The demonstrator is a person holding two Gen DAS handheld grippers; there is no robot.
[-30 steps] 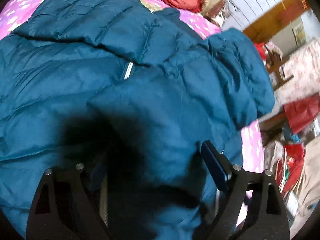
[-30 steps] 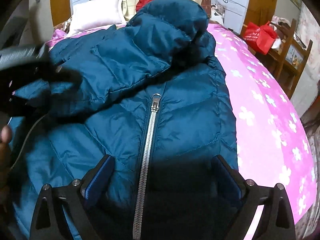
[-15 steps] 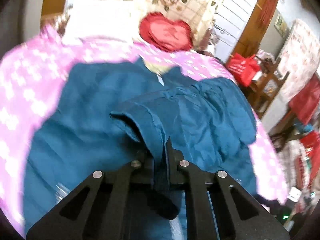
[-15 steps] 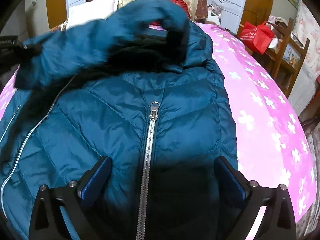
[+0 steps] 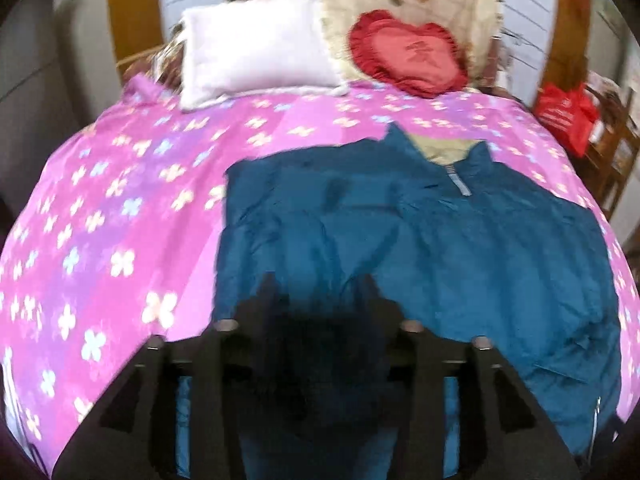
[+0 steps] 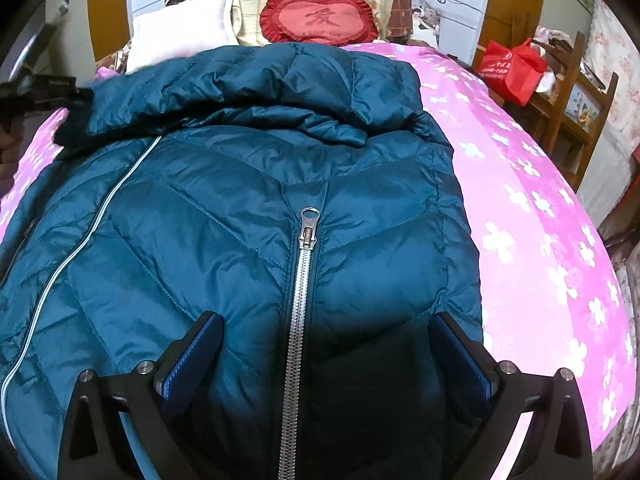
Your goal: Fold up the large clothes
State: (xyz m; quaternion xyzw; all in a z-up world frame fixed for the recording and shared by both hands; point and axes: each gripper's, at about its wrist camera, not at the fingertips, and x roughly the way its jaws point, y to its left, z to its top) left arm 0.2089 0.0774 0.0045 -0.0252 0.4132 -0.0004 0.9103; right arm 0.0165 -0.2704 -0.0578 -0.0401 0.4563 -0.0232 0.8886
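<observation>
A teal puffer jacket (image 6: 240, 220) lies front up on the pink flowered bedspread (image 5: 100, 220), its silver zipper (image 6: 304, 240) closed. One sleeve (image 6: 260, 76) is stretched across the chest toward the left side. My left gripper (image 5: 322, 296) is at that sleeve's end; its jaws are opening, with dark, blurred fabric still between them. In the right wrist view the left gripper (image 6: 40, 88) shows at the far left edge. My right gripper (image 6: 326, 356) hovers open over the lower front, one finger either side of the zipper, holding nothing.
A white pillow (image 5: 256, 44) and a red heart cushion (image 5: 408, 52) sit at the head of the bed. A red bag (image 6: 512, 72) rests on a wooden chair (image 6: 572, 112) beyond the bed's right edge. Bare bedspread lies left of the jacket.
The left gripper shut on the sleeve, drew it across the jacket to the left, and its jaws have now parted. The right gripper has not moved.
</observation>
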